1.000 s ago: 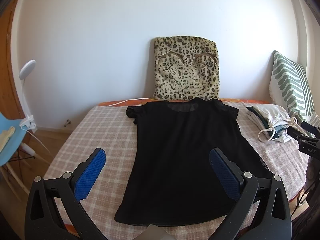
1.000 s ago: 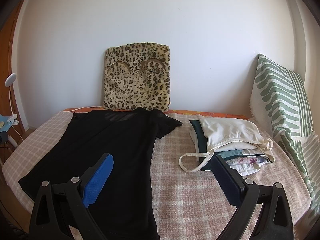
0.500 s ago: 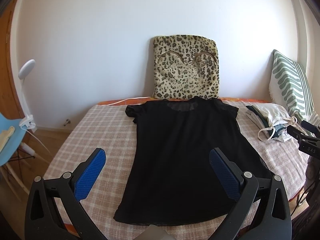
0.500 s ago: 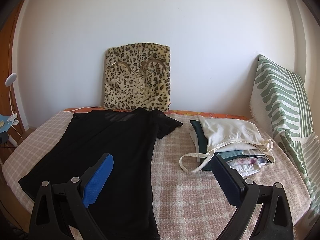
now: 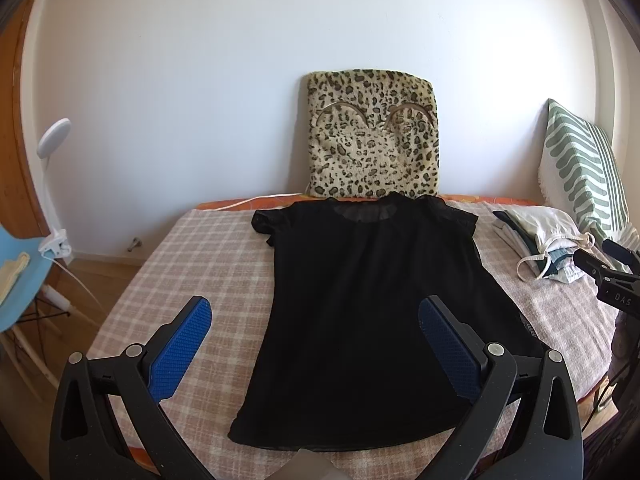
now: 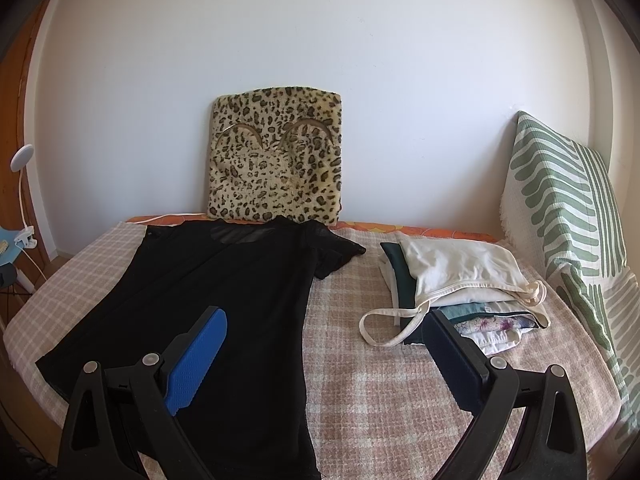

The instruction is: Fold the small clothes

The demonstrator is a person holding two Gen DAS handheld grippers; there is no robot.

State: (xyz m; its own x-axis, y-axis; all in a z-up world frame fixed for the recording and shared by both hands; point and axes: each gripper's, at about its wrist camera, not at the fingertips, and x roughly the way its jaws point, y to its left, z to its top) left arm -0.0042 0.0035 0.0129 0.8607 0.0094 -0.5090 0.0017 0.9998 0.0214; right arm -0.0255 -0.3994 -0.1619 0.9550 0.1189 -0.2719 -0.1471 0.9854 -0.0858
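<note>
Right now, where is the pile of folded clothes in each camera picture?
Left wrist view: the pile of folded clothes lies far right, beside the black top.
Right wrist view: the pile lies right of centre, just beyond the right finger.
Shared landmark: the leopard cushion leaning on the wall behind the top.

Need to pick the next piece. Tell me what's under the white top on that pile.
Under the white top lie a dark green piece, a teal layer, a floral fabric and more white cloth. Only their edges show; what garments they are stays covered.
</note>
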